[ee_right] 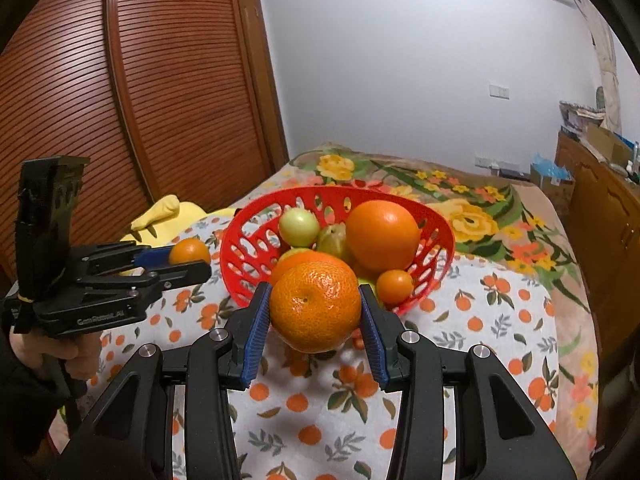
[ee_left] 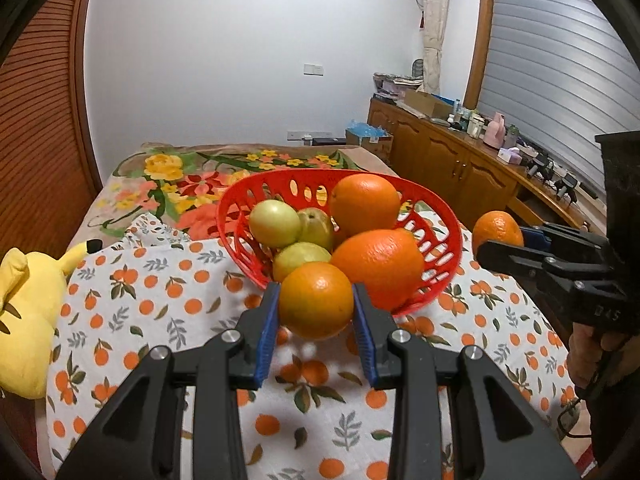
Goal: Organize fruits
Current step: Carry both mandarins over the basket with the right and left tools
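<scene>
Left wrist: both grippers carrying fruit toward red basket (ee_left: pixel 436 236).
L gripper (ee_left: pixel 316 312) clamping orange (ee_left: pixel 316 300), R gripper (ee_right: pixel 316 312) clamping mandarin (ee_right: pixel 316 306); advise clearing rim, releasing low w/ gaps btwn fruit.

Basket (ee_left: pixel 436 258) is already piled high with fruit, so barely any room inside (maybe a gap along its far left wall). Printed cloth (ee_left: pixel 168 320) near it lies bare, with a yellow plush (ee_left: pixel 24 320) blocking the left edge.

Five oranges (ee_right: pixel 315 306), three green fruits (ee_left: pixel 274 223), one red basket (ee_left: pixel 438 236)
</scene>
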Action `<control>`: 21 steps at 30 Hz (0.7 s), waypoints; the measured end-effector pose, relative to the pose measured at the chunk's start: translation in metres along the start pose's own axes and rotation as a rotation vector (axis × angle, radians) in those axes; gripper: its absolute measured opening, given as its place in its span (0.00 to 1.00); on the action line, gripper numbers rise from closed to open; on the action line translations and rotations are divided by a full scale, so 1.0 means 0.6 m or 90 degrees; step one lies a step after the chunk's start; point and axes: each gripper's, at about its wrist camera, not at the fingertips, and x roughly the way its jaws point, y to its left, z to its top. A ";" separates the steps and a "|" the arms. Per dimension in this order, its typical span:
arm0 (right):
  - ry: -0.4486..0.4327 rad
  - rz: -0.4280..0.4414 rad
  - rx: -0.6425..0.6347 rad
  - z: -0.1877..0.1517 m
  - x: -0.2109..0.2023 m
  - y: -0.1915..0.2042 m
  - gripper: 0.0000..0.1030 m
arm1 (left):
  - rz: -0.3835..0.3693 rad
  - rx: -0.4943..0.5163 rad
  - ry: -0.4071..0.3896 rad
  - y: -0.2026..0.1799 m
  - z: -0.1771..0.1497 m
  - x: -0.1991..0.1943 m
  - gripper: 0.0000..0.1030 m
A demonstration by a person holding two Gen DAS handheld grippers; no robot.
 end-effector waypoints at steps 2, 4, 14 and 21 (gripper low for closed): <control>-0.001 0.002 0.001 0.005 0.002 0.000 0.42 | 0.002 -0.004 0.002 0.006 0.005 0.008 0.32; 0.003 0.004 0.002 0.009 0.006 0.000 0.42 | 0.002 -0.008 0.009 0.010 0.009 0.015 0.32; 0.009 0.004 -0.007 0.047 0.021 -0.009 0.42 | 0.001 -0.001 0.033 0.016 0.042 0.056 0.32; 0.019 0.001 -0.010 0.060 0.049 -0.019 0.42 | 0.008 0.002 0.043 0.026 0.061 0.089 0.33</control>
